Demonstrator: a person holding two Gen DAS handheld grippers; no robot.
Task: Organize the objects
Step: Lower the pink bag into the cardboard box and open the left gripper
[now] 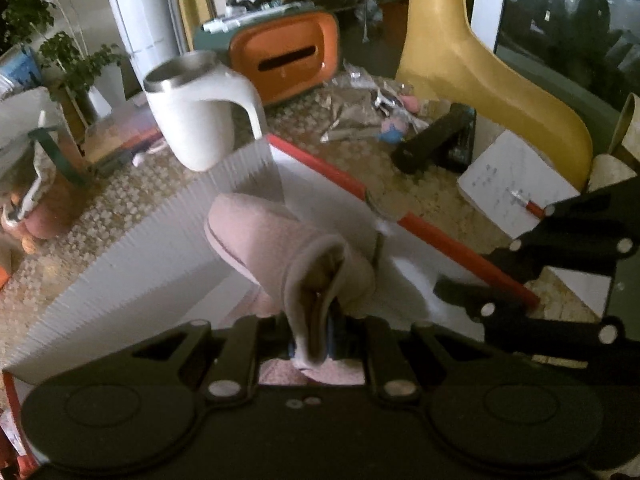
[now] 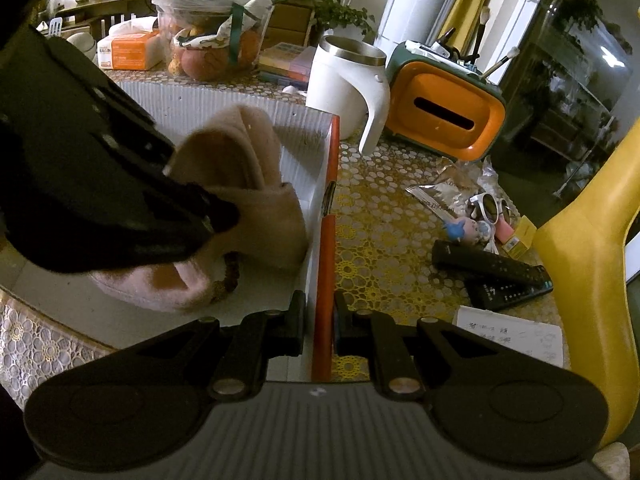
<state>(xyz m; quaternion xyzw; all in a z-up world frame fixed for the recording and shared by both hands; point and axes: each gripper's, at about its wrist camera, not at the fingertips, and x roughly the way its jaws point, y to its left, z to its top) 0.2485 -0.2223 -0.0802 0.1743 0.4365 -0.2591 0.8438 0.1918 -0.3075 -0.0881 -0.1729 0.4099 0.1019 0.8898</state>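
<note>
A fuzzy pink slipper [image 1: 272, 240] hangs toe-down inside a white corrugated box [image 1: 140, 248] with an orange rim [image 1: 320, 164]. My left gripper [image 1: 316, 340] is shut on the slipper's collar. The right wrist view shows this slipper [image 2: 248, 168] in my left gripper [image 2: 224, 216], just above a second pink slipper [image 2: 160, 284] lying on the box floor. My right gripper [image 2: 320, 320] is shut on the box's orange-edged side wall [image 2: 326, 248], one finger inside and one outside. In the left wrist view, my right gripper [image 1: 492, 280] clamps that rim.
A white mug [image 2: 344, 84] stands just beyond the box's far corner, with an orange tissue holder [image 2: 444, 116] behind it. Two remotes [image 2: 492, 268], sunglasses [image 2: 488, 204], wrappers and a notepad [image 2: 512, 336] lie right of the box. A yellow chair [image 2: 592, 248] stands at the right; a fruit bag [image 2: 208, 52] behind.
</note>
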